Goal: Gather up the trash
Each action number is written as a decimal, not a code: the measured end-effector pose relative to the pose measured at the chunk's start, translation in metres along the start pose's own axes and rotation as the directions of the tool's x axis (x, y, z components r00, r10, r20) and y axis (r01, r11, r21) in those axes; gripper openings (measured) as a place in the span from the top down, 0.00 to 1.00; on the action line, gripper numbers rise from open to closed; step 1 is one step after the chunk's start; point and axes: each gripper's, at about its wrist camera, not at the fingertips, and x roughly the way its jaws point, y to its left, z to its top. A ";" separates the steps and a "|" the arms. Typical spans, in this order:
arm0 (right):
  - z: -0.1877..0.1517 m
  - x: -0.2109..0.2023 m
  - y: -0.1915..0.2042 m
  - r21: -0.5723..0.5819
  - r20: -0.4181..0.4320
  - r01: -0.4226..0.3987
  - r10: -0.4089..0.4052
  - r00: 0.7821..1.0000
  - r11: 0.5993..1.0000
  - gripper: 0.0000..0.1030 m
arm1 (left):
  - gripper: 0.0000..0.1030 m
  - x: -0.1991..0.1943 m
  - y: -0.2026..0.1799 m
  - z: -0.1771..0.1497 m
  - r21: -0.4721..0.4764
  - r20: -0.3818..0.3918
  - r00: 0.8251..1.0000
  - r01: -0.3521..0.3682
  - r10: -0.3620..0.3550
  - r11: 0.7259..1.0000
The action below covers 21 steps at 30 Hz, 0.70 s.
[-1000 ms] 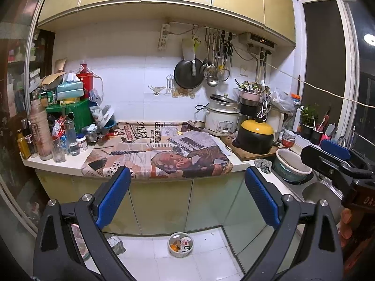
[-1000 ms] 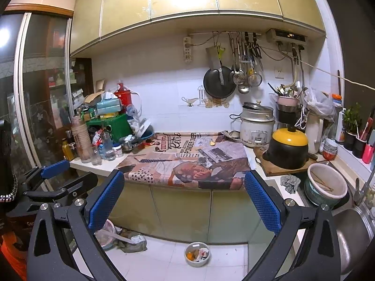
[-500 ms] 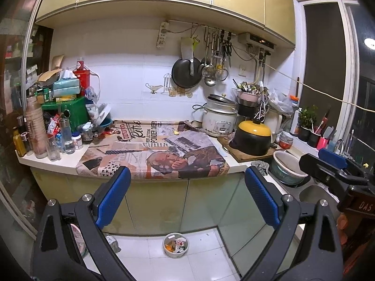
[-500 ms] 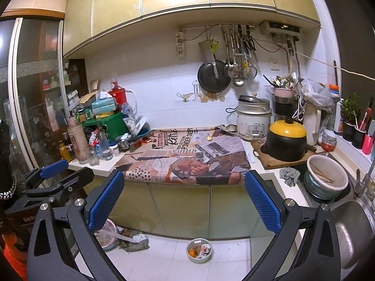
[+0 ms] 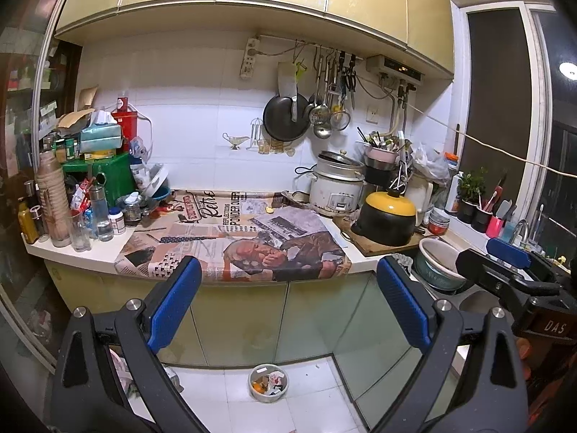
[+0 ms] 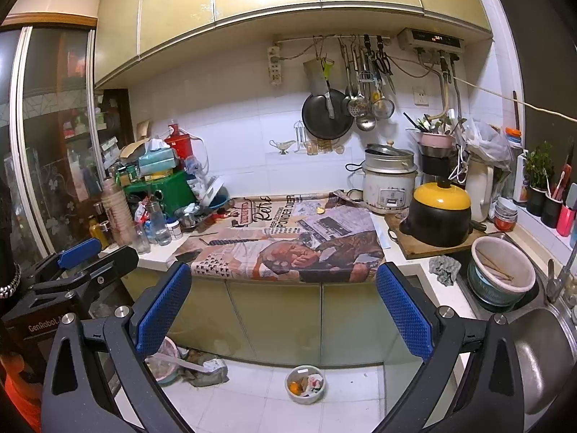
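A small white trash bin (image 5: 268,382) (image 6: 305,384) holding scraps and orange peel stands on the white floor tiles below the counter. A large printed newspaper sheet (image 5: 234,241) (image 6: 288,245) covers the middle of the counter, and a small yellow scrap (image 5: 268,210) (image 6: 320,210) lies on its far part. My left gripper (image 5: 288,306) hangs open in front of the cabinet doors, holding nothing. My right gripper (image 6: 285,310) is open too, empty, at about the same height. Each gripper shows at the edge of the other's view.
Bottles, jars and a green box (image 5: 99,176) crowd the counter's left end. A rice cooker (image 5: 337,187), a black pot with a yellow lid (image 5: 387,218) on a board, and a sink with a bowl (image 6: 501,274) fill the right. Rags and wrappers (image 6: 202,366) lie on the floor at left.
Both views have drifted slightly back and to the right, so the counter sits a little farther off. Both grippers stay open and empty.
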 end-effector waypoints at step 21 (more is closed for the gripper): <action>0.001 -0.002 -0.004 0.000 0.001 -0.014 0.014 1.000 1.000 0.01 | 0.05 -0.003 -0.005 0.002 0.004 0.004 1.000 0.003 -0.003 1.000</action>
